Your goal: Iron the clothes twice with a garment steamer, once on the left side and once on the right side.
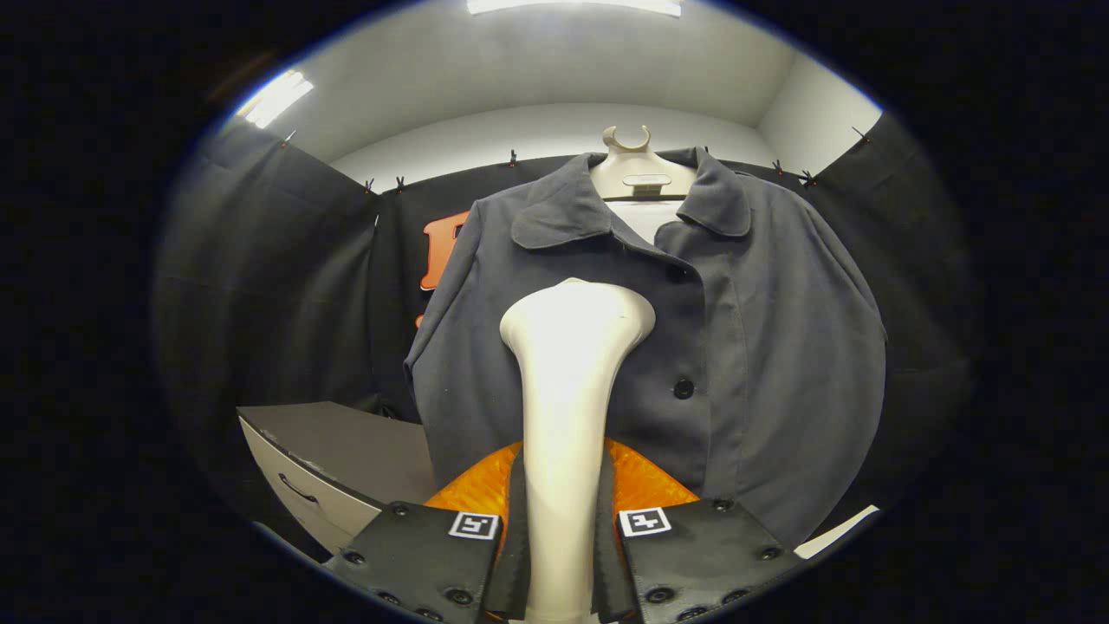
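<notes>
The dark jacket (745, 347) hangs buttoned on a pale mannequin form (637, 173), just beyond my tongs; its hem is cut off behind them. No brand or writing on it is readable. A grey desk (346, 451) with a drawer sits partly hidden beside it. My tongs (561, 529) pinch the white garment steamer (567, 390), both fingers pressing its handle, head upright against the jacket front.

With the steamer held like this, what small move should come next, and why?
Probably glide the steamer slowly down the jacket panel it faces. The gripper is shut on the steamer's handle, and its head is already up at chest height, beside the button row.
</notes>
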Available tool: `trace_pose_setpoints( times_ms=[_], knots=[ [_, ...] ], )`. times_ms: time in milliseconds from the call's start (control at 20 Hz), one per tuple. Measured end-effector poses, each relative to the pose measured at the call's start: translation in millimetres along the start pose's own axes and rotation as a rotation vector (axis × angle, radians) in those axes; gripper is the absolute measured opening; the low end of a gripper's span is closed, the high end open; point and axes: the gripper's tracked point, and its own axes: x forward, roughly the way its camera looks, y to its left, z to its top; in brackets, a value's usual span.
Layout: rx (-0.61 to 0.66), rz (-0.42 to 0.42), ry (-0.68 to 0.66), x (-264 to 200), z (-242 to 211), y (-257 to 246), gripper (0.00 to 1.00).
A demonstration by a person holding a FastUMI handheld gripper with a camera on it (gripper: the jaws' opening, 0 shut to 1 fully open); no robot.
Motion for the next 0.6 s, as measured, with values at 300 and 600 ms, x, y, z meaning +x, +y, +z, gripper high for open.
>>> trace_pose_setpoints(
  times_ms=[300,600],
  knots=[
    [-0.011,-0.009,-0.006,-0.1,-4.1,1.8,0.37],
    [-0.017,-0.01,0.045,-14.7,-29.3,4.8,0.37]
  ],
)
